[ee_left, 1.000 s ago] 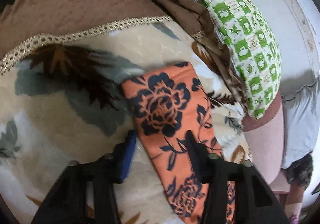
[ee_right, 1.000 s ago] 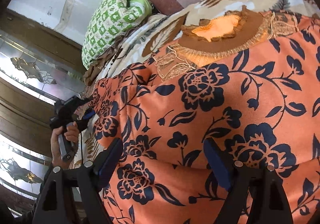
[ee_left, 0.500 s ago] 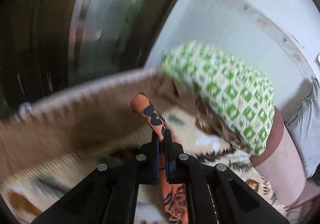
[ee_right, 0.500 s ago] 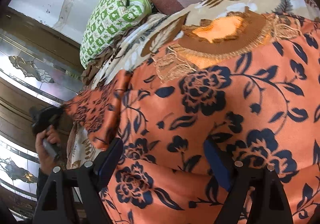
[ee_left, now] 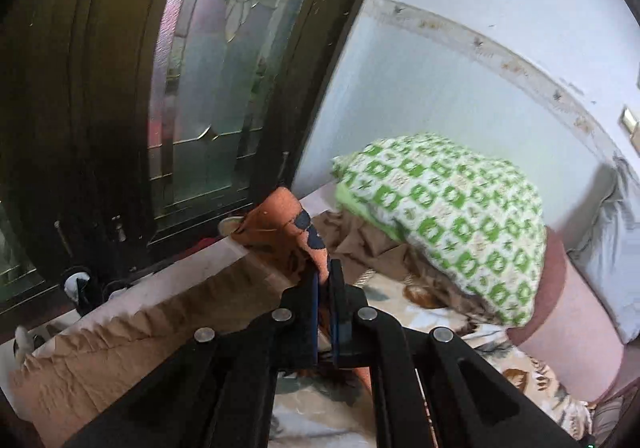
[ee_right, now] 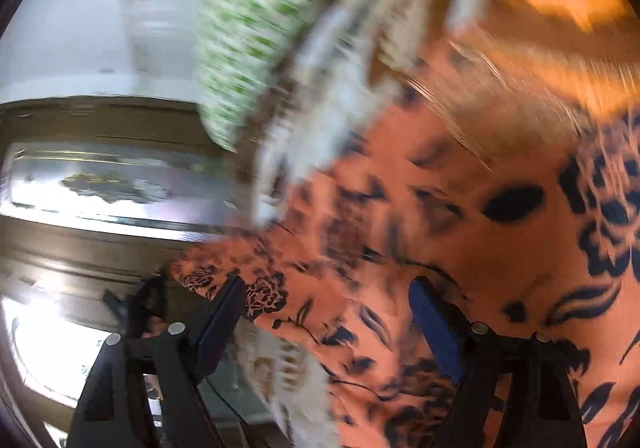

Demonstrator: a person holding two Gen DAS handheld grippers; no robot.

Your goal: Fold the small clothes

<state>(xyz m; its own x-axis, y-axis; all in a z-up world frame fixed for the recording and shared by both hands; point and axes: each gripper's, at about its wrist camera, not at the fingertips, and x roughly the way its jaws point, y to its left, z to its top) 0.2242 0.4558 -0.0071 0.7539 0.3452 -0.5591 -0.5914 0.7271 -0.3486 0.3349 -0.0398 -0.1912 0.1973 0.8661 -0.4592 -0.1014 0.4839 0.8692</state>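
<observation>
At the lower centre of the left wrist view, the left gripper [ee_left: 325,280] is clenched on one edge of the single orange garment with a dark blue flower print [ee_left: 280,236], whose pinched corner stands up just above the fingertips. One green-and-white patterned pillow [ee_left: 448,219] sits at the right of that frame on the cream floral blanket with a brown frilled border [ee_left: 120,352], and one dark wooden door with leaded glass panels [ee_left: 192,87] fills the upper left. In the blurred right wrist view, the right gripper [ee_right: 324,312] is spread wide, its two blue pads [ee_right: 434,324] apart over the garment, which covers the right and lower centre of the frame.
</observation>
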